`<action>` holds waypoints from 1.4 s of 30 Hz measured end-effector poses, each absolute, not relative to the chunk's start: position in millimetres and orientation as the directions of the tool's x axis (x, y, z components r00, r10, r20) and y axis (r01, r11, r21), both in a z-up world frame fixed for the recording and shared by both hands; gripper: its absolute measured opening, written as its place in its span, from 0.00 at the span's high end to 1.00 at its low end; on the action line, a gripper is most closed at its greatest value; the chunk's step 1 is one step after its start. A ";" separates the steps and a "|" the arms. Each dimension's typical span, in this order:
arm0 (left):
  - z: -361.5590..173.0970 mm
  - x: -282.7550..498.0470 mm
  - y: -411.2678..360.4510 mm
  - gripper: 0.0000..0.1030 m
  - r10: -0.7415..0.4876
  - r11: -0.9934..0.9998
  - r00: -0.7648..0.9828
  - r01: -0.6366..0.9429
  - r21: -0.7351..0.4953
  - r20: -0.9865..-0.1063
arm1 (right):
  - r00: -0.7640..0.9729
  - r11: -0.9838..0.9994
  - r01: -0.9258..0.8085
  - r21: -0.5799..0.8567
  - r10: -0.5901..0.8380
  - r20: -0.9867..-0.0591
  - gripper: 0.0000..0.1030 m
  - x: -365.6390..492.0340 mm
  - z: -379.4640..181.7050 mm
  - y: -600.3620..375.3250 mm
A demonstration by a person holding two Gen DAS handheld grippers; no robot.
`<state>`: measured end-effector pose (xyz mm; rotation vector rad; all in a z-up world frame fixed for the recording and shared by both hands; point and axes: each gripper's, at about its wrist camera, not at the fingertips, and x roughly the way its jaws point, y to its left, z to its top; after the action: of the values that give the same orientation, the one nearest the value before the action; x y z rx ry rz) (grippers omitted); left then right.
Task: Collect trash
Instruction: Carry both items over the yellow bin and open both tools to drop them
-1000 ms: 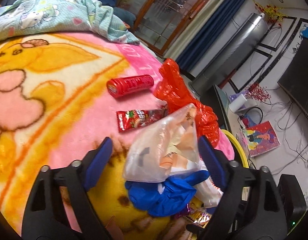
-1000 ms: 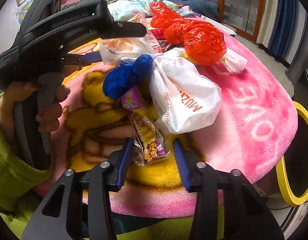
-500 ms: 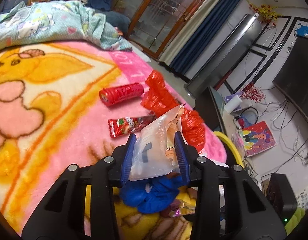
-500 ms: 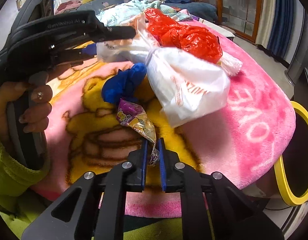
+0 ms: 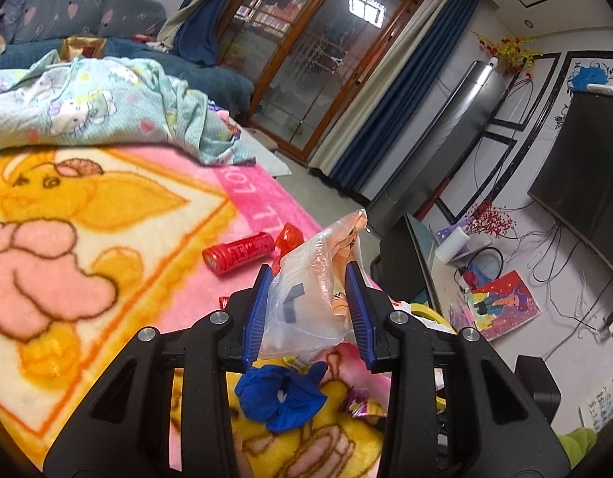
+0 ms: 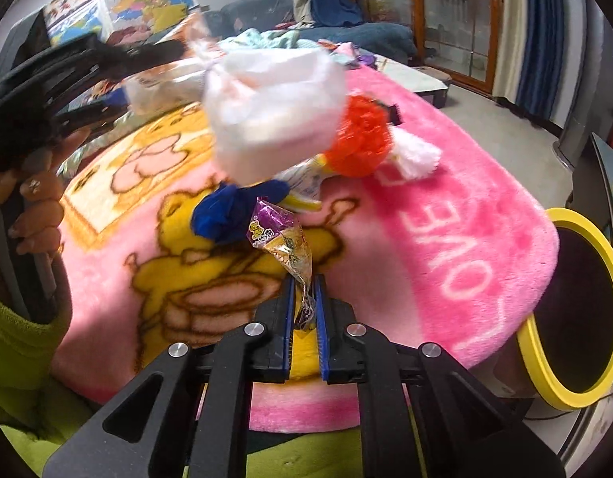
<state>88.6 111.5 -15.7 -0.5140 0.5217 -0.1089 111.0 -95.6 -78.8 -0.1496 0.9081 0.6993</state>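
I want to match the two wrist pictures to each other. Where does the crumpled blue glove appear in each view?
Left wrist view: the blue glove lies low in the centre, below the clear plastic bag between the left gripper pads.
Right wrist view: the glove lies left of centre, just beyond the purple snack wrapper.
Shared landmark: the pink blanket.

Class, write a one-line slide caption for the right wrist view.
Right gripper pinches a purple snack wrapper above the pink blanket, yellow-rimmed bin alongside.
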 end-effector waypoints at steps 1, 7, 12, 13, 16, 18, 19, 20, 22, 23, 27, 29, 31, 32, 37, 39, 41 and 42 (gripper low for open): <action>-13.8 87.7 110.2 0.71 -0.226 0.870 0.866 -0.026 -0.493 -0.446 | 0.422 0.780 -0.603 0.171 0.493 -0.761 0.91 113.9 -76.9 -99.6; -5.3 84.5 102.6 0.71 -0.221 0.880 0.876 -0.010 -0.475 -0.428 | 0.481 0.824 -0.534 0.188 0.479 -0.734 0.91 132.3 -65.6 -125.0; 2.6 85.6 88.4 0.71 -0.223 0.894 0.881 0.014 -0.447 -0.417 | 0.529 0.855 -0.477 0.202 0.463 -0.711 0.91 147.2 -57.6 -147.0; 4.3 86.2 84.2 0.71 -0.223 0.898 0.882 0.021 -0.439 -0.415 | 0.539 0.862 -0.463 0.207 0.460 -0.706 0.91 150.6 -55.9 -152.3; 8.5 89.0 73.3 0.71 -0.229 0.906 0.883 0.040 -0.420 -0.410 | 0.562 0.875 -0.431 0.220 0.451 -0.693 0.91 158.4 -51.0 -164.1; 11.0 91.4 65.7 0.71 -0.234 0.911 0.882 0.053 -0.409 -0.409 | 0.578 0.883 -0.407 0.232 0.446 -0.683 0.91 163.0 -47.5 -173.6; 11.5 92.2 63.0 0.71 -0.238 0.912 0.881 0.058 -0.406 -0.408 | 0.585 0.886 -0.399 0.235 0.443 -0.679 0.91 164.8 -46.2 -176.9; 11.7 93.4 59.8 0.71 -0.243 0.913 0.880 0.065 -0.404 -0.408 | 0.592 0.889 -0.390 0.239 0.441 -0.675 0.91 166.5 -44.4 -181.0; 12.5 95.4 51.6 0.71 -0.257 0.914 0.876 0.083 -0.398 -0.407 | 0.605 0.894 -0.373 0.248 0.437 -0.665 0.91 169.6 -41.3 -189.3; 12.6 96.3 47.2 0.71 -0.264 0.915 0.874 0.093 -0.392 -0.408 | 0.612 0.897 -0.363 0.251 0.433 -0.661 0.91 171.0 -40.1 -193.4; 12.3 100.2 29.6 0.71 -0.281 0.922 0.865 0.125 -0.366 -0.415 | 0.634 0.906 -0.328 0.267 0.420 -0.649 0.91 175.7 -36.8 -205.5; 11.9 102.2 23.1 0.71 -0.290 0.924 0.861 0.138 -0.357 -0.419 | 0.646 0.910 -0.309 0.277 0.414 -0.641 0.91 178.7 -34.9 -213.5; 10.6 104.4 15.0 0.71 -0.298 0.926 0.855 0.151 -0.346 -0.424 | 0.656 0.913 -0.294 0.283 0.409 -0.634 0.91 181.4 -33.2 -220.6; 9.8 104.8 12.1 0.71 -0.302 0.926 0.853 0.157 -0.343 -0.426 | 0.661 0.914 -0.288 0.286 0.406 -0.631 0.91 182.9 -32.5 -224.6; 4.2 111.3 -4.6 0.71 -0.319 0.929 0.837 0.183 -0.323 -0.445 | 0.682 0.921 -0.248 0.301 0.387 -0.621 0.91 188.3 -32.6 -242.2; 2.1 114.6 -10.5 0.71 -0.324 0.929 0.831 0.190 -0.317 -0.452 | 0.687 0.923 -0.232 0.308 0.379 -0.620 0.91 191.9 -33.9 -248.6; -0.1 117.3 -16.1 0.71 -0.330 0.929 0.825 0.197 -0.314 -0.458 | 0.694 0.927 -0.212 0.310 0.366 -0.620 0.91 195.2 -35.3 -255.7; -1.1 118.6 -18.3 0.71 -0.332 0.929 0.823 0.200 -0.311 -0.461 | 0.697 0.928 -0.202 0.312 0.360 -0.620 0.91 196.6 -36.3 -259.2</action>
<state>118.6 -18.3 -1.1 -0.2553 0.5336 -0.2862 196.6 -259.2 -36.3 0.2273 0.7359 0.3166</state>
